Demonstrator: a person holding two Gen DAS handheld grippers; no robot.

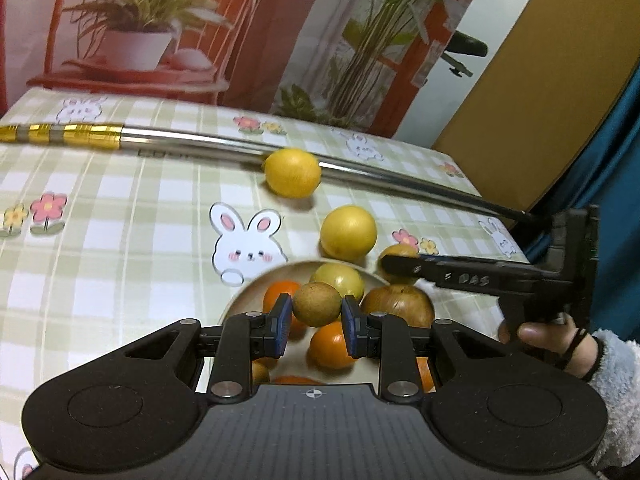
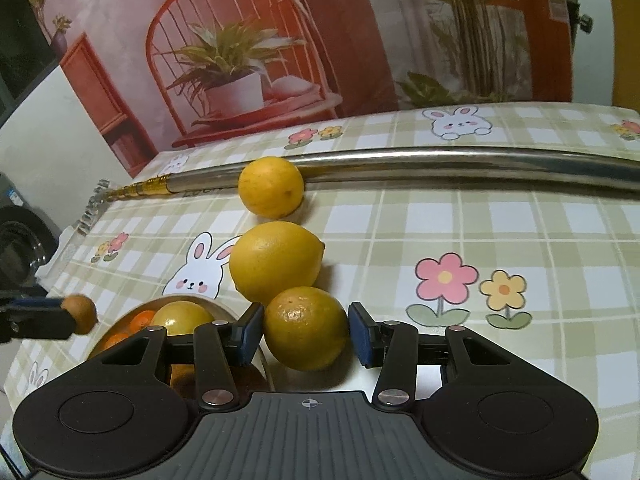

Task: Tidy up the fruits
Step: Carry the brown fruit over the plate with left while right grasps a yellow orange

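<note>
My left gripper (image 1: 316, 312) is shut on a small brown round fruit (image 1: 317, 304) and holds it above a beige bowl (image 1: 240, 300) of oranges (image 1: 332, 346), a yellow-green fruit (image 1: 340, 280) and a brown fruit (image 1: 400, 306). My right gripper (image 2: 306, 330) is open, with its blue pads either side of a lemon (image 2: 306, 328) on the table beside the bowl (image 2: 120, 322); the left pad looks to touch it, the right stands apart. Two more lemons (image 2: 276, 262) (image 2: 271, 187) lie beyond it.
A long steel pole (image 2: 440, 164) with a gold end lies across the checked tablecloth (image 2: 520, 232) behind the lemons. A printed backdrop stands at the table's far edge. The table's right edge (image 1: 496, 216) drops off near a blue curtain.
</note>
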